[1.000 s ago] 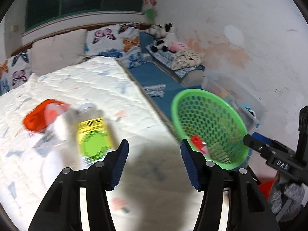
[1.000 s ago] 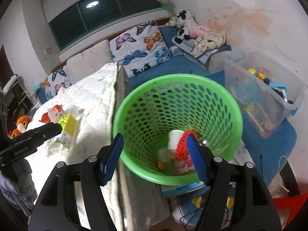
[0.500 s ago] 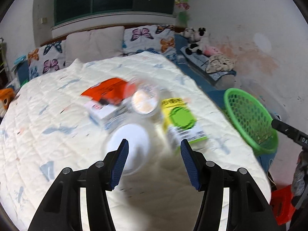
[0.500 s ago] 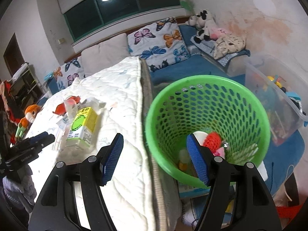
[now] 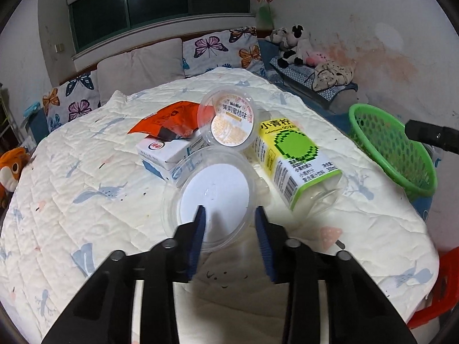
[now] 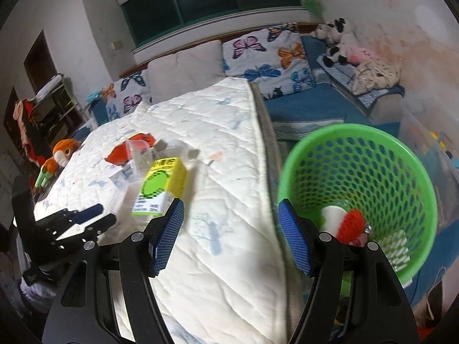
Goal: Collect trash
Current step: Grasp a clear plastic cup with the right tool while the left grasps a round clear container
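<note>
The left tongs [image 5: 229, 215] are closing, their jaws straddling the near rim of a clear plastic cup [image 5: 209, 197] lying on the bed [image 5: 94, 183], mouth facing them; contact is unclear. The right tongs [image 6: 231, 220] hang released, empty, between bed and green basket [image 6: 358, 134]. One yellow-green drink carton [image 5: 295, 157] lies flat, long axis slanting away. Two clear cups, one white box [image 5: 163, 152].

Clear glossy plastic cup [image 5: 210, 197], quilted cloth bedspread [image 5: 86, 177], perforated plastic basket [image 6: 373, 172]
</note>
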Motion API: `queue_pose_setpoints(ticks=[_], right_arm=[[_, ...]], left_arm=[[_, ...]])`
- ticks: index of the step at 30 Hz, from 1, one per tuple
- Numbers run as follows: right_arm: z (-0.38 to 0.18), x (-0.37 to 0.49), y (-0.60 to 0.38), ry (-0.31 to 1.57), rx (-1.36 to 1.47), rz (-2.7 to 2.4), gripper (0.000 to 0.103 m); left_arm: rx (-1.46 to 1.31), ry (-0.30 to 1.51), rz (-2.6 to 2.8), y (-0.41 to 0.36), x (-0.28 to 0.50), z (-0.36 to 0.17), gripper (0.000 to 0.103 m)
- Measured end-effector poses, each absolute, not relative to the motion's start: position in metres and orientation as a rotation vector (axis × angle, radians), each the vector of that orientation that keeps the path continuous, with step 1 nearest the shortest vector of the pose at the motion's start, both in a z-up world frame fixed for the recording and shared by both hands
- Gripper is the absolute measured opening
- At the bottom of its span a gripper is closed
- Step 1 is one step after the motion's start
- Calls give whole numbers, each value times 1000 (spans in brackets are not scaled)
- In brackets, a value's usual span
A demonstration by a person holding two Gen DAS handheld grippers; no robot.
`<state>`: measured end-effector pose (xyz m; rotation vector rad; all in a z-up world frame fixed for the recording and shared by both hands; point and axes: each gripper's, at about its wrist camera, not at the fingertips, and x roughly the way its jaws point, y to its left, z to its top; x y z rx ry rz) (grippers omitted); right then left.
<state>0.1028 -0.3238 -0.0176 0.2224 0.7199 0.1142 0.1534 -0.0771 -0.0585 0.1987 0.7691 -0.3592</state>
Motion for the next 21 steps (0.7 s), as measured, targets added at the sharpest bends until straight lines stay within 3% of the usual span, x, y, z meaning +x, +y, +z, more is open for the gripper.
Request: queue_pose_setpoints(ticks=[2,7,14,21], right_arm=[[-16,108,-315,722,214,135,68],[-15,122,-293,728,179,186,68],[-14,140,-260,729,140,259,68],[-15,166,-230,739,117,320,60]], left_arm=[[187,771,-370,-76,154,-59,17],[177,746,-384,-72,149,-56,5],[136,724,-394,-60,142,-46,5],[66,708,-395,-40,139,-31,5]])
